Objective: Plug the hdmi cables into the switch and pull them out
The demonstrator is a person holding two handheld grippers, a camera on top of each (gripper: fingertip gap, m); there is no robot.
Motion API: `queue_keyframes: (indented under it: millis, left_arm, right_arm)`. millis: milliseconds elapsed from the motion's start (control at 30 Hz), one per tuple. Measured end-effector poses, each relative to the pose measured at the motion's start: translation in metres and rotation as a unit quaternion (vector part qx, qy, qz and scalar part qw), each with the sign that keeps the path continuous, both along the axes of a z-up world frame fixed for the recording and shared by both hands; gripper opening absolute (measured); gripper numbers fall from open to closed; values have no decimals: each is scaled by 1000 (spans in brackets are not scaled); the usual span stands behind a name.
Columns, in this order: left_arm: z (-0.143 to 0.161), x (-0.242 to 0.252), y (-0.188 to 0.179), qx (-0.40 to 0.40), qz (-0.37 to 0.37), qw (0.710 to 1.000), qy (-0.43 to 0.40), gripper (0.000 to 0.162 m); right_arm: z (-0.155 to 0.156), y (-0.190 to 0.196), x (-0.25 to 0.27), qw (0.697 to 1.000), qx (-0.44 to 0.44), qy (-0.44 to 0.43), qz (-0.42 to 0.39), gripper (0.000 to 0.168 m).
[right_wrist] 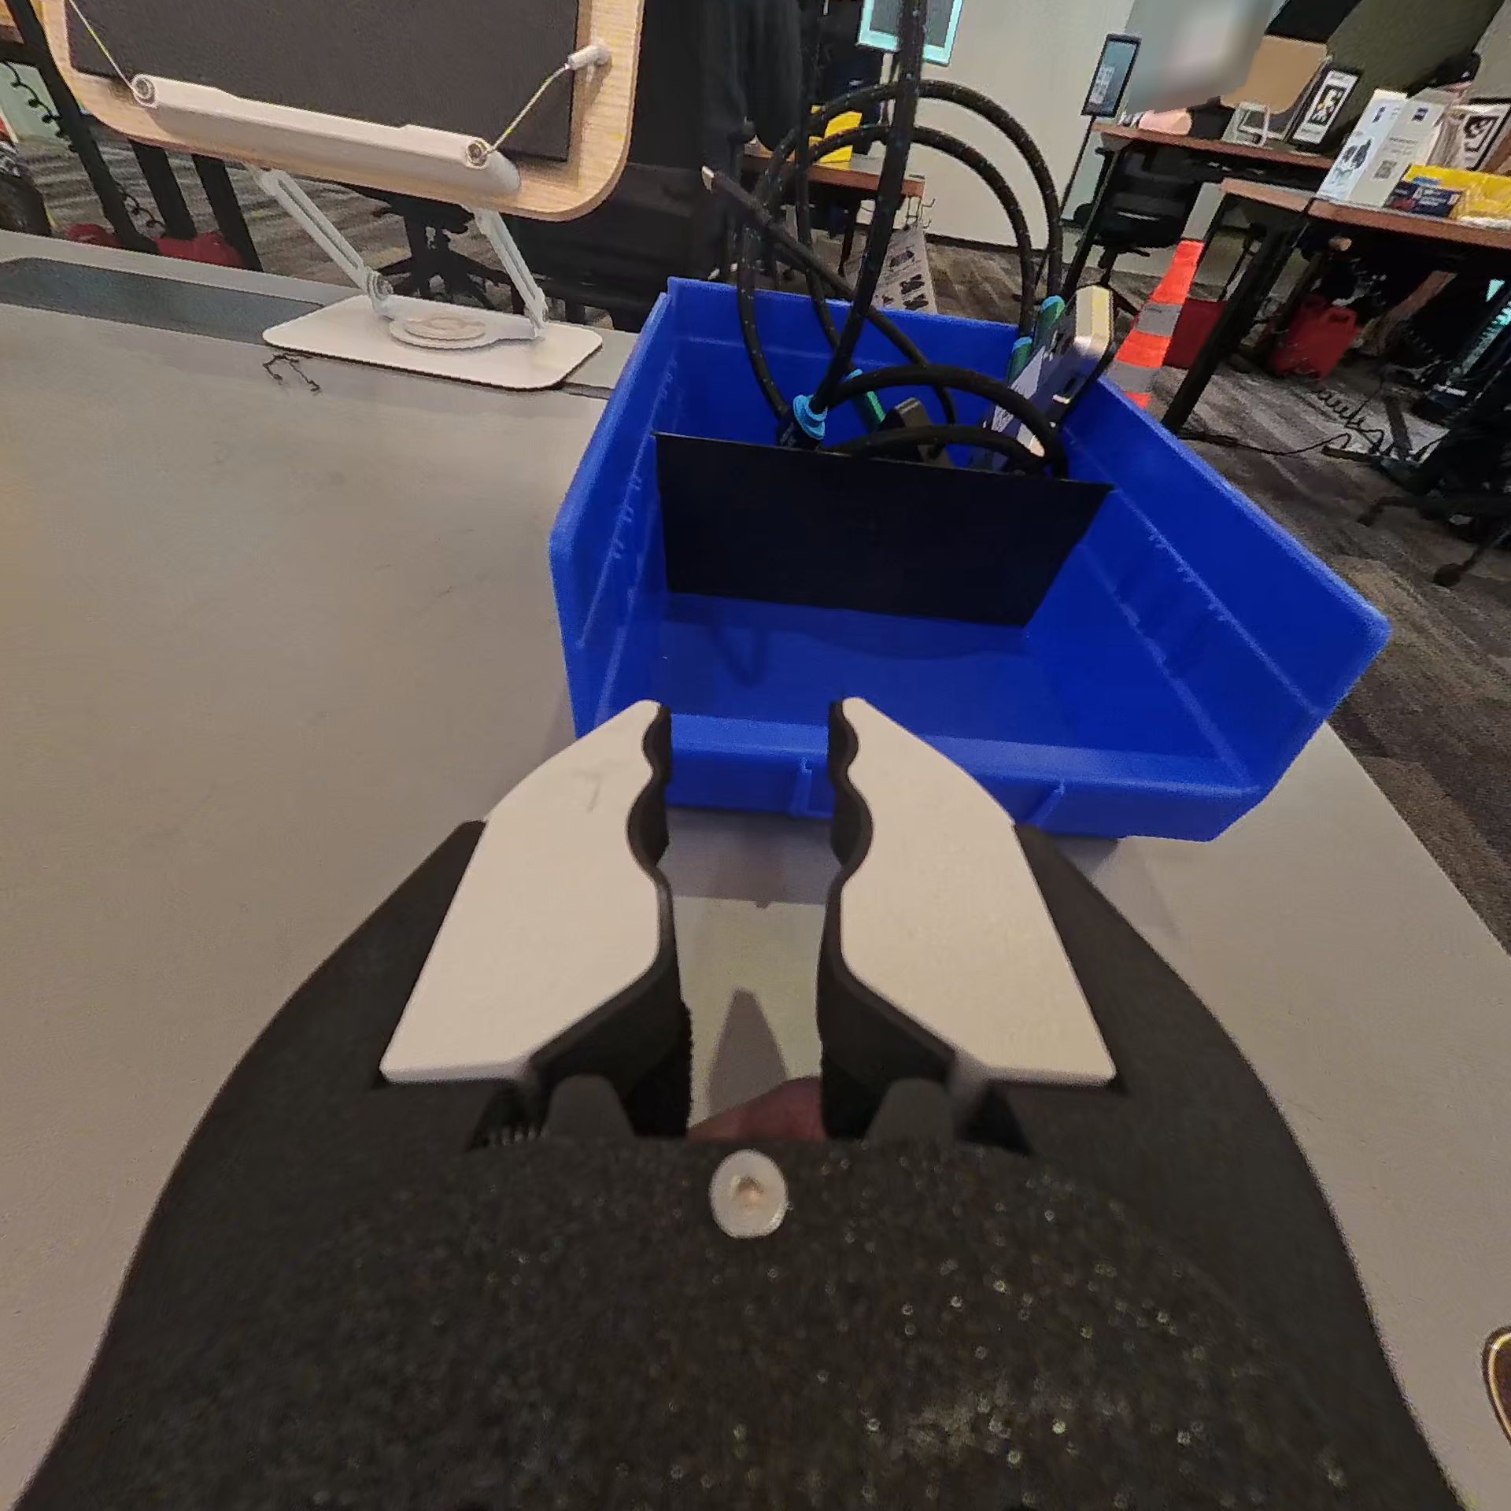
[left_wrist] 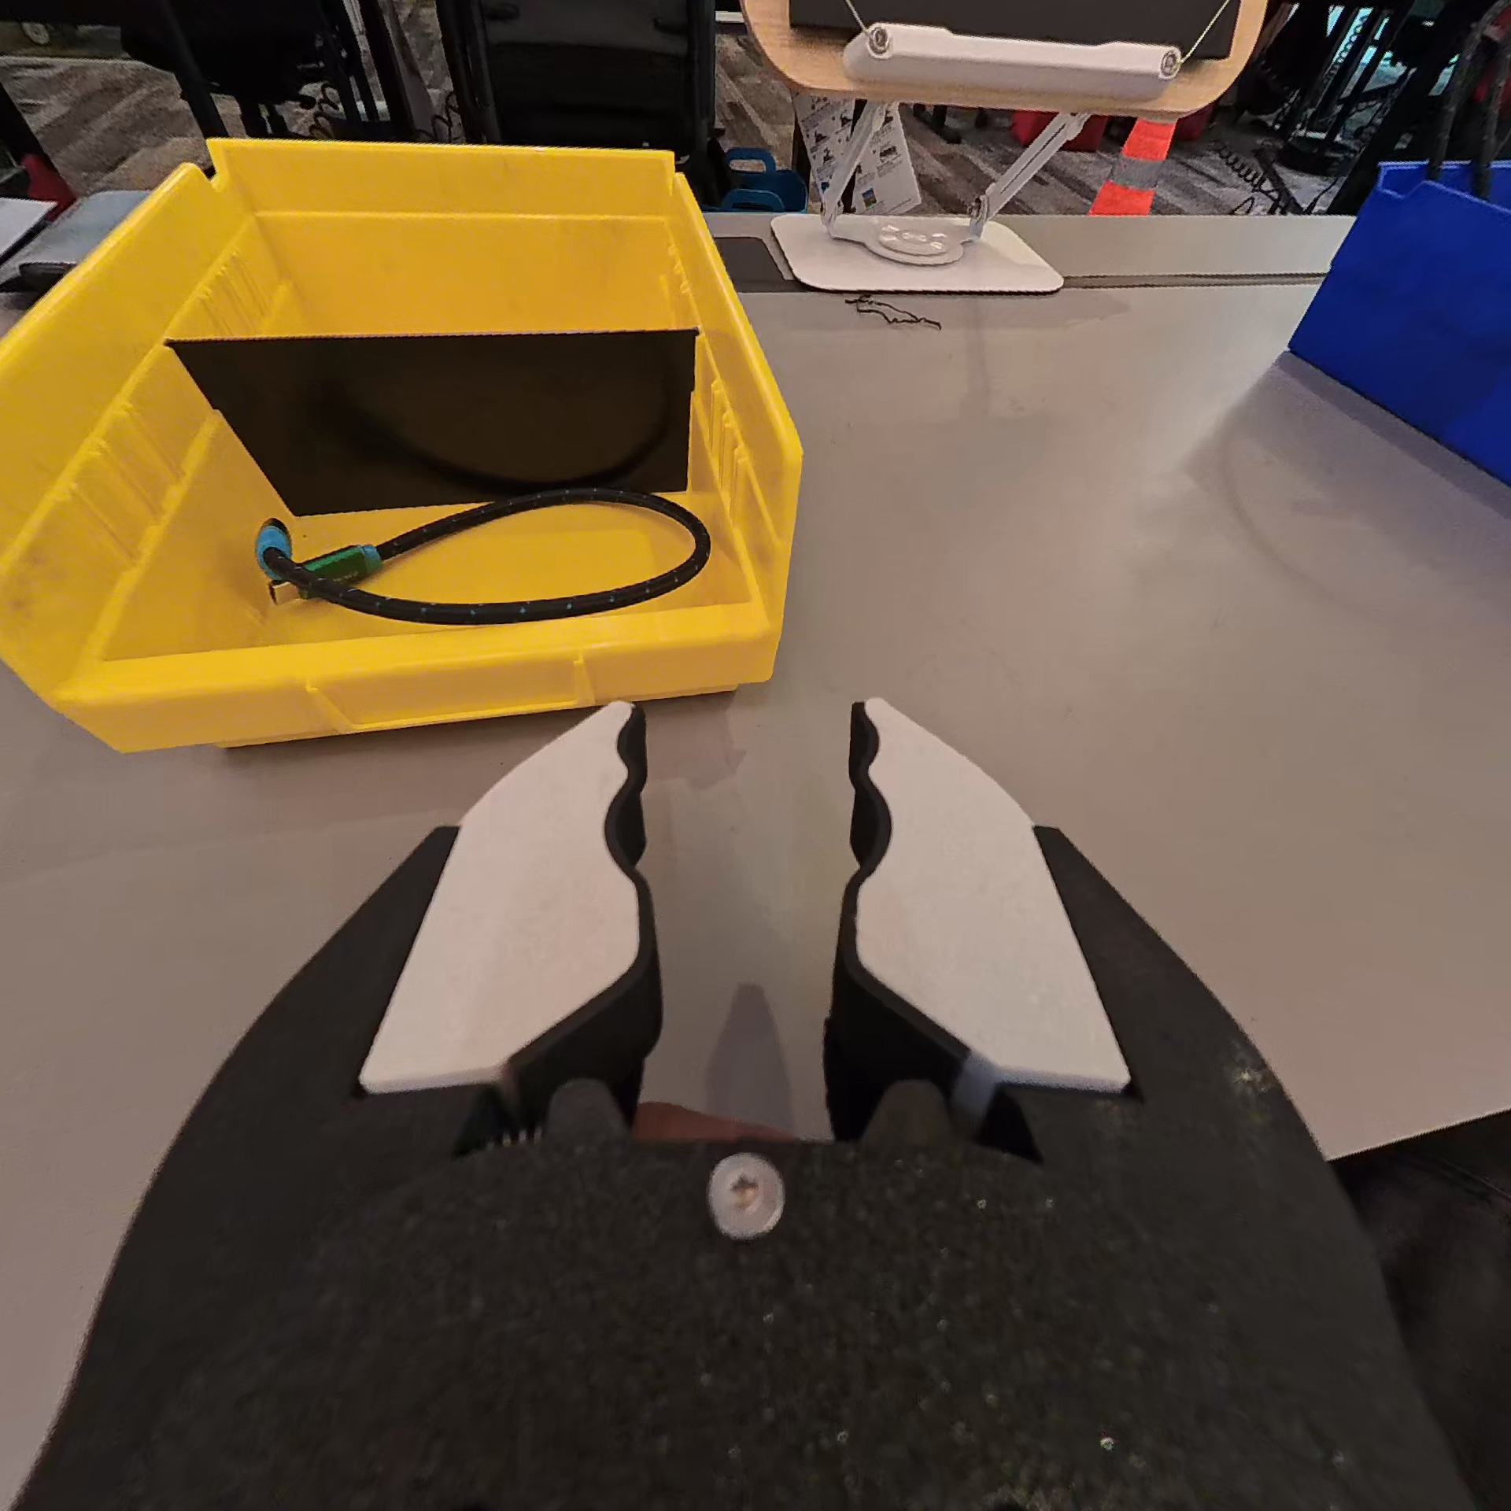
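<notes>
Both gripper ends, left point(left_wrist: 748, 719) and right point(right_wrist: 748, 719), hover empty above table point(left_wrist: 1063, 654).

Looks like an open-plan office or lab space tbh. Grey worktop point(right_wrist: 245, 572) with plastic parts bins, one yellow point(left_wrist: 409, 687) and one blue point(right_wrist: 940, 768). Patterned carpet point(right_wrist: 1431, 654), rolling office chairs point(right_wrist: 425, 237), more desks point(right_wrist: 1390, 212) with printed cards, plus an orange traffic cone point(right_wrist: 1161, 311) out on the floor.
</notes>
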State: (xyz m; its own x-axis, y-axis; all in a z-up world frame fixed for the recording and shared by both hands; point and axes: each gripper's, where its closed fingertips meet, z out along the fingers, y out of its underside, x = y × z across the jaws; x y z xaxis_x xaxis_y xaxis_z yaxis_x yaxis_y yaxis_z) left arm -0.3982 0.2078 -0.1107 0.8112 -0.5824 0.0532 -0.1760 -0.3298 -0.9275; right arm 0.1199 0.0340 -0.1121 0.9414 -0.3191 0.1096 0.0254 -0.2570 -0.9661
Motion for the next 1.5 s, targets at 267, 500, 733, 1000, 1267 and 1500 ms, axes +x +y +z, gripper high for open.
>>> queue_keyframes:
  millis: [267,500,733,1000,1267,1500]
  left_arm:
    - [0,10,-2,1,-14,1000,2,47]
    - [16,28,-9,102,-16,994,33,59]
    - [17,103,-32,119,-93,988,14,70]
    - [11,313,-85,74,-229,971,-1,66]
    - [-16,433,-63,18,-186,982,30,59]
    - [-24,451,-57,-3,-180,983,28,44]
  right_arm:
    - [-13,22,-45,996,-45,31,68,41]
    - [-26,76,-41,995,-82,55,7,50]
    - [-17,94,-109,984,-75,68,144,37]
    - [33,33,-44,1000,16,17,12,39]
    - [10,-24,71,987,-7,43,-156,38]
    - [-11,17,68,988,-22,105,-107,24]
